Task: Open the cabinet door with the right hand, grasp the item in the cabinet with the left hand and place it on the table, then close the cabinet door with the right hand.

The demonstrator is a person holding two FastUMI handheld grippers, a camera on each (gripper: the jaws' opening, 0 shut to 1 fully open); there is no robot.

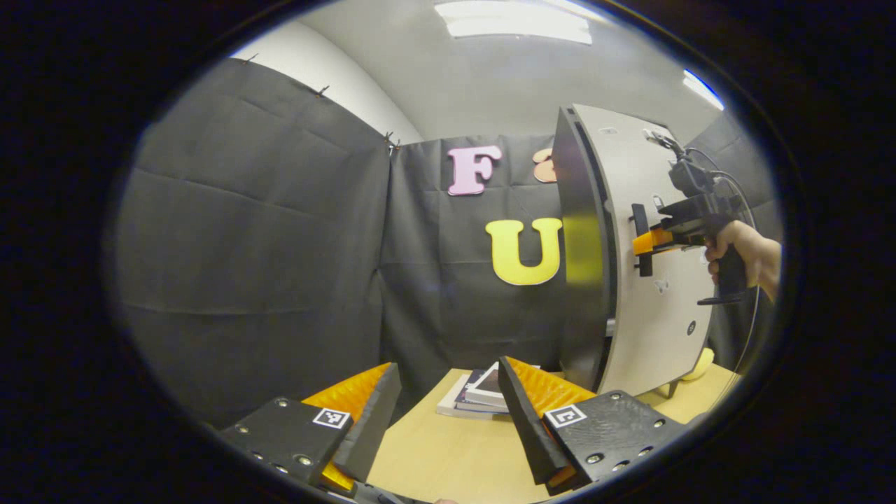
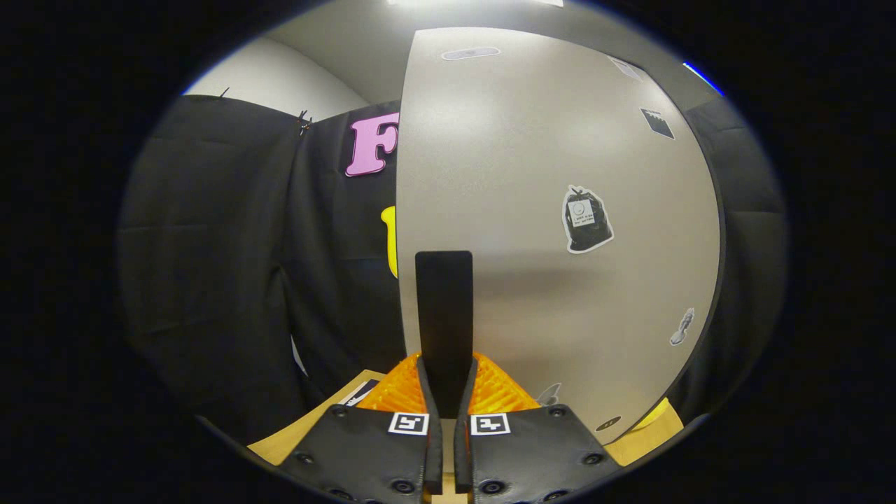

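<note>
left gripper [image 1: 448, 413] hovers low over the table [image 1: 448, 455], its fingers spread apart and holding nothing, books [image 1: 479, 395] just beyond. to the right stands the cabinet [image 1: 584, 259], its door [image 1: 658, 280] barely ajar. the right gripper [image 2: 444, 392] is clamped on the dark upright handle [image 2: 444, 315], a stiff, narrow bar and likely the best hold. the item inside is hidden. the stickers' writing is too small to read.

Wooden table [image 1: 448, 448] under cabinet [image 1: 630, 280], seemingly stacked books [image 1: 476, 399].
</note>
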